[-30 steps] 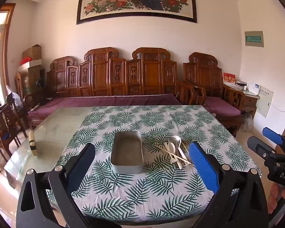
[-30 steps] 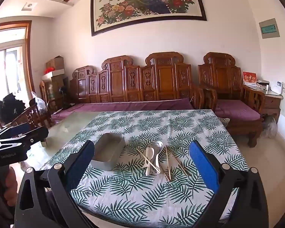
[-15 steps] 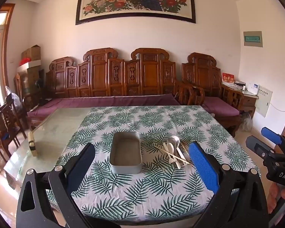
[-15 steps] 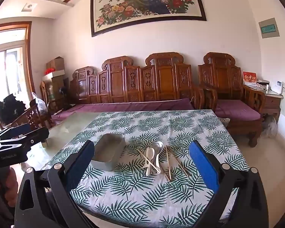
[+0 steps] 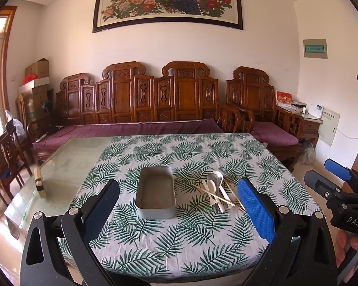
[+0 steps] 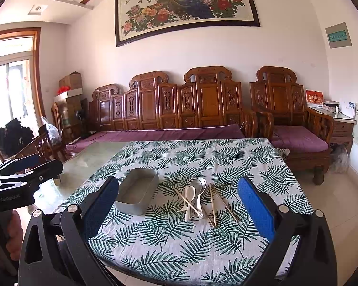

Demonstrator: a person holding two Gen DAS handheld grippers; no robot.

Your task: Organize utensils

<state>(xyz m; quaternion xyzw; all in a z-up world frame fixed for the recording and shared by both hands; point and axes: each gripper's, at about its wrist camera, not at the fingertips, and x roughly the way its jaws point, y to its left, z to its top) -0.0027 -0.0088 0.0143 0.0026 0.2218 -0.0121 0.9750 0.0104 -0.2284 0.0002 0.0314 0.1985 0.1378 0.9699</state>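
A grey rectangular tin (image 5: 155,195) stands empty on the leaf-print tablecloth; it also shows in the right wrist view (image 6: 137,194). To its right lies a pile of white and metal spoons (image 5: 214,189) (image 6: 194,196) with several wooden chopsticks (image 5: 229,195) (image 6: 213,205) across and beside them. My left gripper (image 5: 179,212) is open and empty, held short of the table's near edge, facing the tin. My right gripper (image 6: 179,212) is open and empty, held short of the near edge, facing the utensil pile. Each gripper shows in the other's view, the right (image 5: 331,178) and the left (image 6: 26,169).
The cloth (image 5: 198,157) covers the right part of a glass-topped table (image 5: 66,164). A small wooden block (image 5: 39,182) stands on the bare glass at left. Carved wooden benches with purple cushions (image 5: 136,128) line the far wall. Wooden chairs (image 5: 2,162) stand at left.
Both grippers have drifted slightly; the table scene sits marginally differently in view. Nothing on the table has moved, and both grippers stay open.
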